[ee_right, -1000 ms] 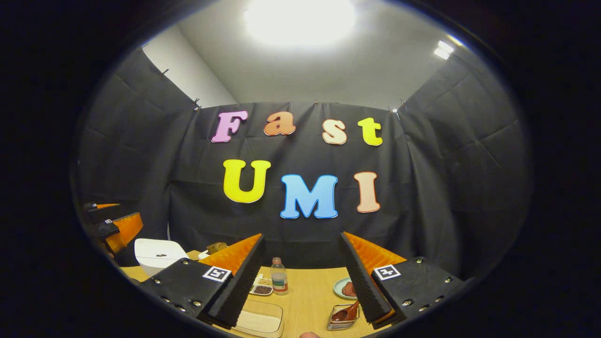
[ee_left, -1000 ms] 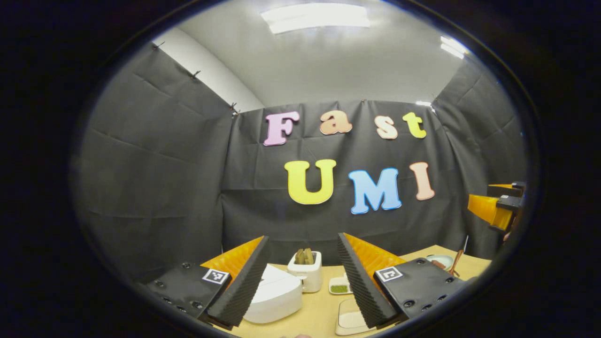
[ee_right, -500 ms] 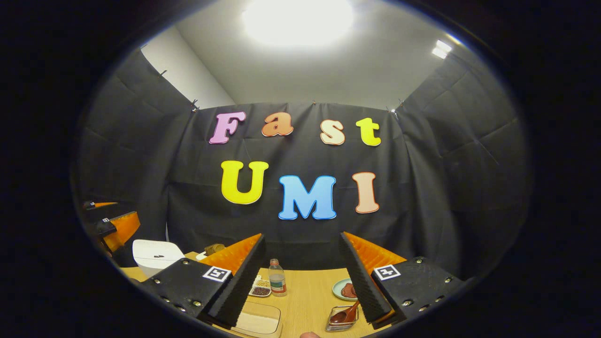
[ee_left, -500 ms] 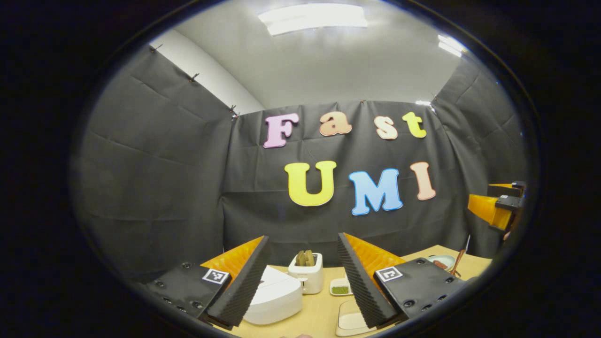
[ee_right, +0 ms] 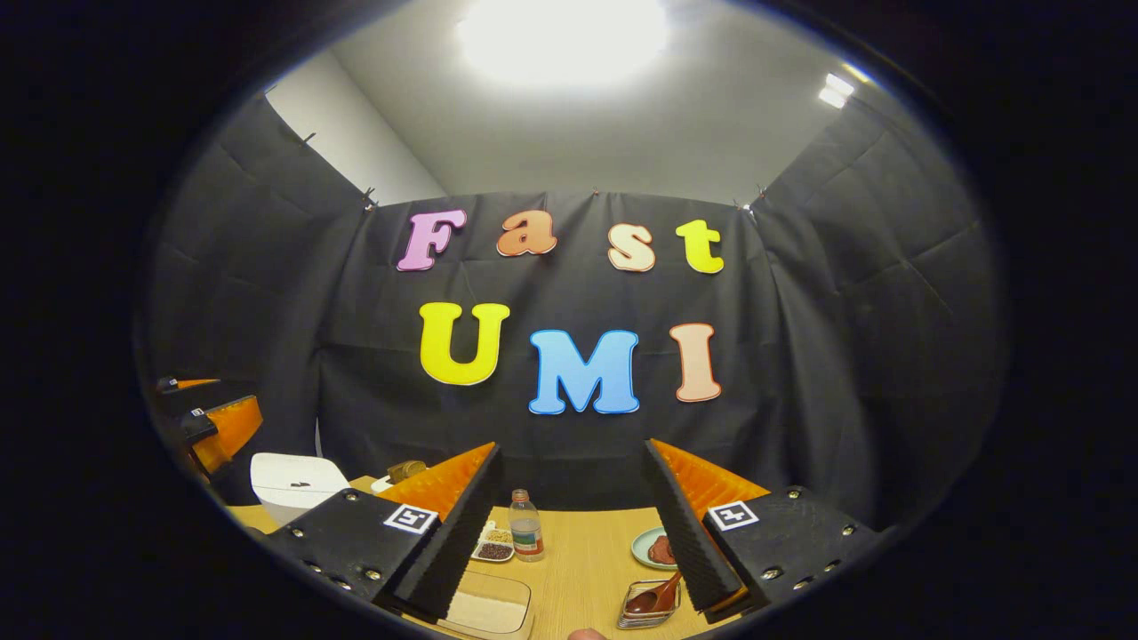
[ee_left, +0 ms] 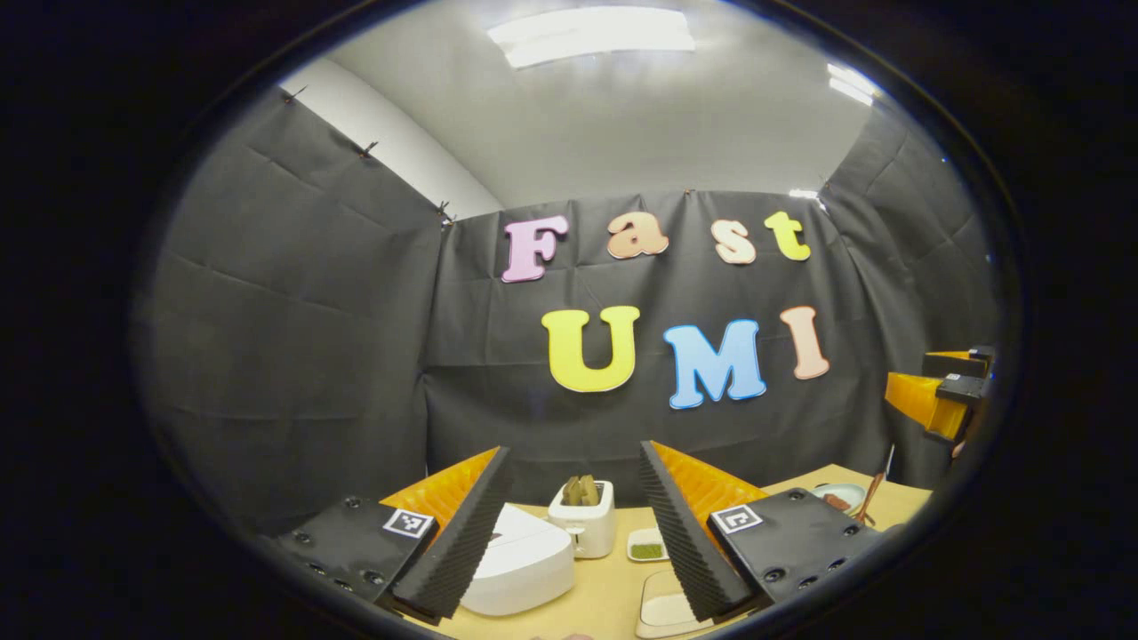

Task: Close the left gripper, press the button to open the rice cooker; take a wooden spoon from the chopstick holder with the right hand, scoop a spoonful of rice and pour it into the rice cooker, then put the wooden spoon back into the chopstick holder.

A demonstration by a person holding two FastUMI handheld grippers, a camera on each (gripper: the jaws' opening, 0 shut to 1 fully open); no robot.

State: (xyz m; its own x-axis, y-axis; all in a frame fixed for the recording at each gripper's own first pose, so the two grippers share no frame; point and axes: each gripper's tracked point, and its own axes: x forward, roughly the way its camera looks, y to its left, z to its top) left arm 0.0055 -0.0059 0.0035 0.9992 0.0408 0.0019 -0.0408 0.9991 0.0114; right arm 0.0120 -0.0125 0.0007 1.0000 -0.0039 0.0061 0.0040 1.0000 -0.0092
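The white rice cooker sits lid down on the wooden table, low between the fingers of my left gripper, which is open and holds nothing. In the right gripper view the cooker is at the far left. A wooden spoon lies in a small clear holder beside the right finger of my right gripper, which hangs open and empty above the table. A shallow tray of white rice lies at the bottom by its left finger. The same rice tray lies right of the cooker.
A white toaster with bread stands behind the cooker, a small dish of green grains beside it. A small bottle, a divided dish of beans and a plate of reddish food stand mid-table. Black cloth walls enclose the booth.
Both views have drifted only slightly. Both grippers stay open above the table, and nothing on the table has moved.
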